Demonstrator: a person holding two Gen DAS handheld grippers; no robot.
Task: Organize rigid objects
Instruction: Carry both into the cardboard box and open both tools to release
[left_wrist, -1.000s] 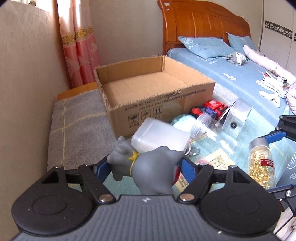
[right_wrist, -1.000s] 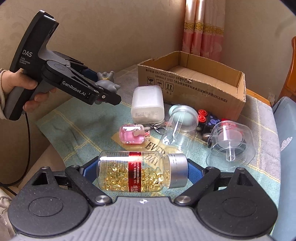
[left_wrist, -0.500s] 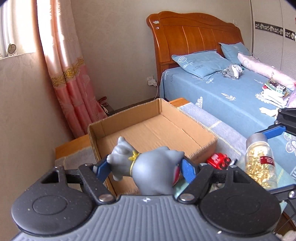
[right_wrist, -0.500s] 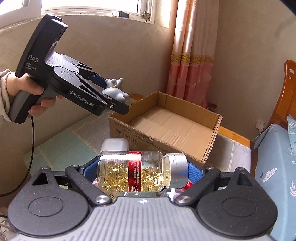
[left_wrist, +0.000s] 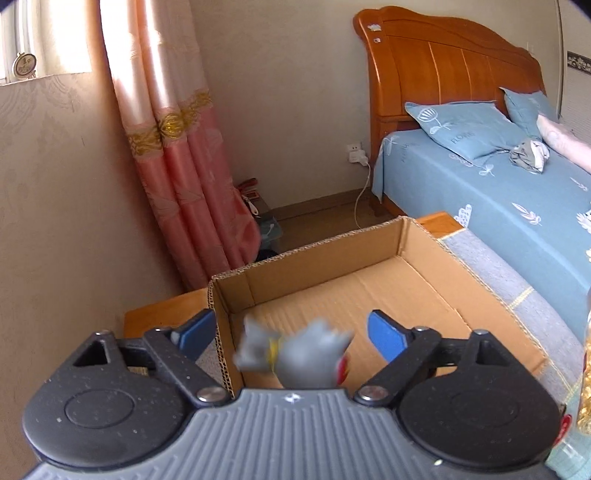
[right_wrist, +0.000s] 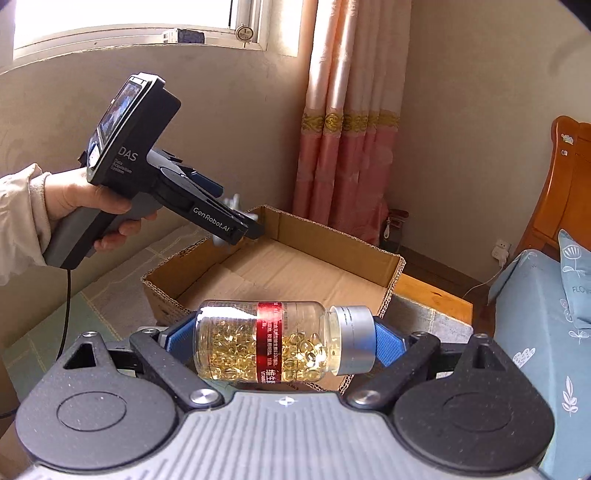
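Item: grey toy figure (left_wrist: 291, 356), blurred, loose between the pads of the left tongs (left_wrist: 291, 332), whose jaws have just been opening and now stand apart; the figure sits over the near-left corner of the cardboard box (left_wrist: 406, 240).

Item: capsule bottle (right_wrist: 273, 341), lying crosswise, clamped end to end in the right tongs (right_wrist: 273, 343), with the box at 12 o'clock.

Step in hand: dropping the figure into the box. Next, likely: carry the bottle over the box, then part the tongs.
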